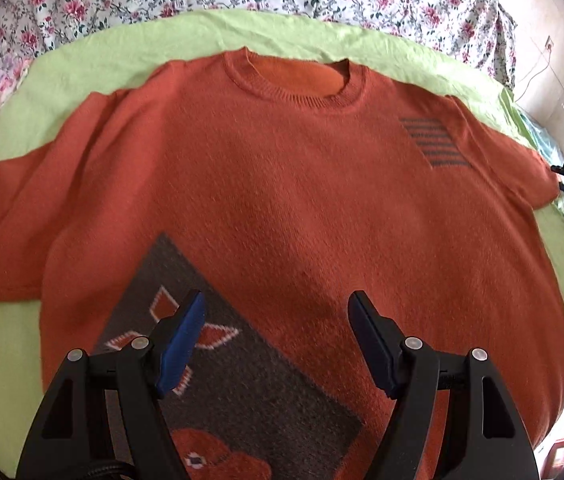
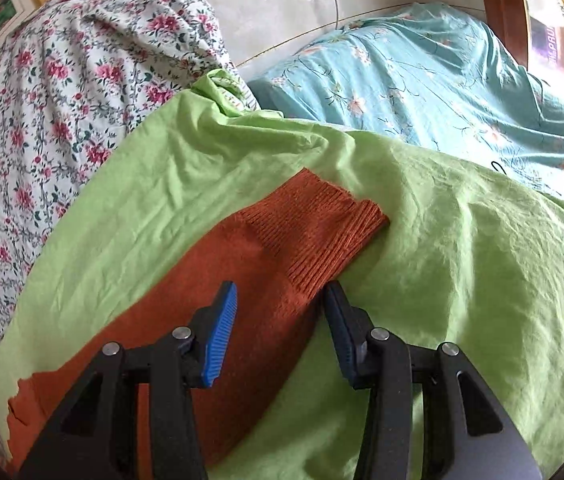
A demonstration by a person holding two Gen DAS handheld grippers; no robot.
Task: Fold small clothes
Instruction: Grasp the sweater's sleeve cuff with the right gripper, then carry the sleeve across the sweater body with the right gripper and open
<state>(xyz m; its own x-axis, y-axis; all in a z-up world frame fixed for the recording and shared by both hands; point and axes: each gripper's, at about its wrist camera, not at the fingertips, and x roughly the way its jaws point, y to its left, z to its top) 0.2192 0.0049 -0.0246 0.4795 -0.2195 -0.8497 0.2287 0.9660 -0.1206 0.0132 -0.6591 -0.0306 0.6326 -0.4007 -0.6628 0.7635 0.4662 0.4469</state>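
The left gripper [image 1: 276, 344] hangs over the lower front of the orange sweater [image 1: 282, 200], its jaws apart and nothing between them; directly under it sits the grey patterned patch [image 1: 242, 380] knitted into the body. The sweater lies face up and spread flat on a green sheet [image 1: 82, 76] covering the bed, neck pointing away, both sleeves out to the sides. The right gripper [image 2: 280, 320] hovers low over the far end of one sleeve [image 2: 242, 280], jaws parted but narrower, straddling the sleeve edge just short of the ribbed cuff [image 2: 314, 224] without clamping it. From here the likeliest slip is on this side: the right finger sits at the very edge of the knit, over green sheet, so closing could pinch the sheet along with the sleeve, or miss the sleeve and catch only sheet, dragging wrinkles under the garment. The knit is thick and soft, so a shallow bite may take just the top layer, and the sleeve would peel open when lifted. On the left, a grab in mid-body would bunch the front rather than give a clean fold line. Beyond lie a floral quilt [image 2: 42, 120] and a teal pillow [image 2: 442, 100], well clear.
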